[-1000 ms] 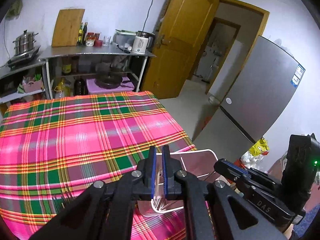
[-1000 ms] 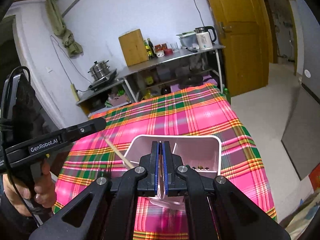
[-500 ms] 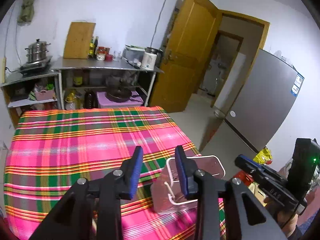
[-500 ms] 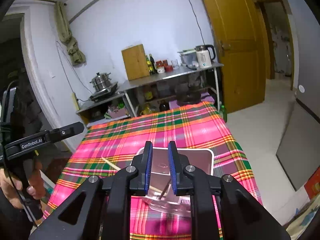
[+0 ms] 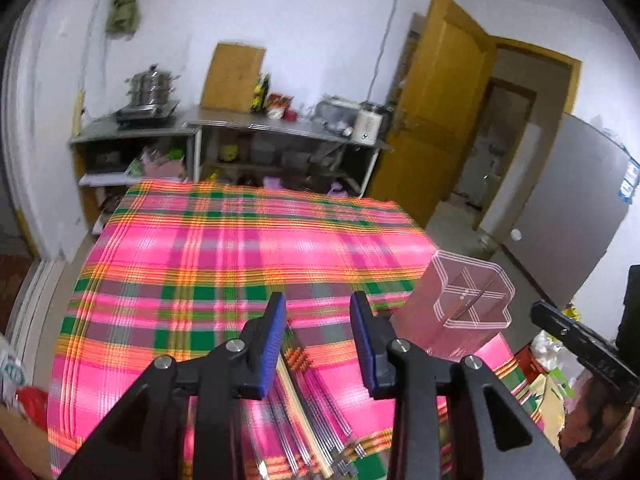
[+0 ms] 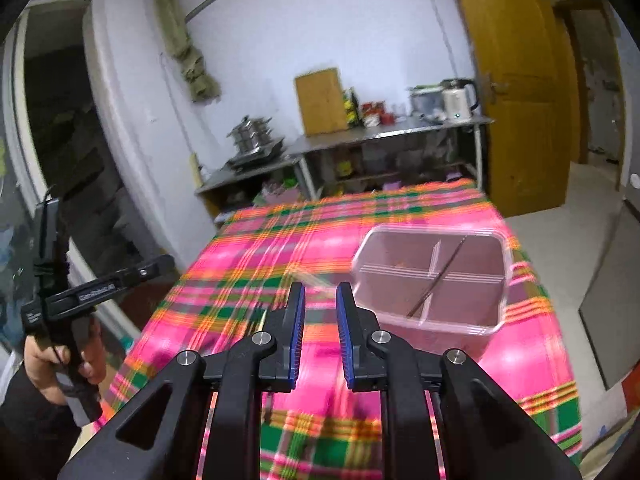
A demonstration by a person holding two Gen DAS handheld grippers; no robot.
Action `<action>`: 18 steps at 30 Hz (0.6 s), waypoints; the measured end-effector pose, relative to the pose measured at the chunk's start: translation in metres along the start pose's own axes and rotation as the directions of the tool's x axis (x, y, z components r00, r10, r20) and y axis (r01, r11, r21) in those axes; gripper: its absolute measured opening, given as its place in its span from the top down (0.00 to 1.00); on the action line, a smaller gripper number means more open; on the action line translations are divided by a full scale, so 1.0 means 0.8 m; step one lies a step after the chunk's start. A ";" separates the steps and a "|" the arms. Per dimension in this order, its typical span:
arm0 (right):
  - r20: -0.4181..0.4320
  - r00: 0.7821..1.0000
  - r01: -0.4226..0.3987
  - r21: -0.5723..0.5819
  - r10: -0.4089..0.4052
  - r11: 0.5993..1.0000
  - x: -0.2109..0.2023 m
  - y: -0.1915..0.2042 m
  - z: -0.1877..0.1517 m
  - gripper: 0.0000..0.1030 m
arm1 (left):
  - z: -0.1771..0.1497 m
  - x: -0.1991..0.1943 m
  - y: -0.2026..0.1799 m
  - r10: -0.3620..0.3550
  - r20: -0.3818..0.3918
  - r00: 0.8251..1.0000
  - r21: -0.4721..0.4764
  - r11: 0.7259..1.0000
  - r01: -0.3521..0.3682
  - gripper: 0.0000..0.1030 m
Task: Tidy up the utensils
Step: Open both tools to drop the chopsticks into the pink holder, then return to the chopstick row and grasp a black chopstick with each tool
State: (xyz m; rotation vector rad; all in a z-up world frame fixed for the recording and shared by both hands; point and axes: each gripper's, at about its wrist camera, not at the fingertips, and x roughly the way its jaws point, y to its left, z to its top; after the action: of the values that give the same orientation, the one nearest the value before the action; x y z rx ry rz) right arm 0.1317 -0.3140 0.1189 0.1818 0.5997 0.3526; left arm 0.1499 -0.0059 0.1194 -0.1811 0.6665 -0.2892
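A clear divided container [image 6: 460, 326] stands on the pink plaid tablecloth [image 6: 260, 264] near its right edge. A thin dark utensil [image 6: 440, 276] leans inside it. My right gripper [image 6: 320, 330] hangs open and empty, short of the container and to its left. In the left wrist view the container [image 5: 466, 304] is off to the right. My left gripper [image 5: 319, 342] is open over a blurred pile of chopsticks and metal utensils [image 5: 312, 412] lying on the cloth, with nothing between its pads. A hand [image 6: 44, 360] holds the left gripper [image 6: 100, 288] at the table's left side.
A metal shelf [image 5: 280, 128] with pots, a cutting board, bottles and a kettle stands behind the table. A yellow door [image 5: 436, 112] and a grey fridge [image 5: 580, 200] are to the right. The right gripper [image 5: 580, 352] shows beyond the container. The cloth's far half [image 5: 220, 248] is bare.
Both grippers were shut over the container and now stand open and empty. Both drew back from it. The left one swung left to above the utensil pile.
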 end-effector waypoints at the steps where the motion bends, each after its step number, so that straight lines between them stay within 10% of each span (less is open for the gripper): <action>1: -0.020 1.000 -0.008 -0.009 0.008 1.000 0.006 0.006 -0.007 0.84 | -0.011 0.003 0.007 0.008 -0.019 1.000 -0.008 1.000 -0.009 0.66; 18: -0.215 0.974 -0.080 -0.034 0.071 0.996 0.083 0.039 -0.071 0.84 | -0.106 0.097 0.068 0.129 -0.243 0.961 -0.028 0.990 -0.140 0.69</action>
State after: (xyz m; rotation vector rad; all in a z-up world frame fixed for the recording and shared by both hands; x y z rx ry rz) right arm 0.1413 -0.2564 0.0467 0.1266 0.7982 0.4624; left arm 0.1657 0.0141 -0.0050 -0.1441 0.9227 -0.1659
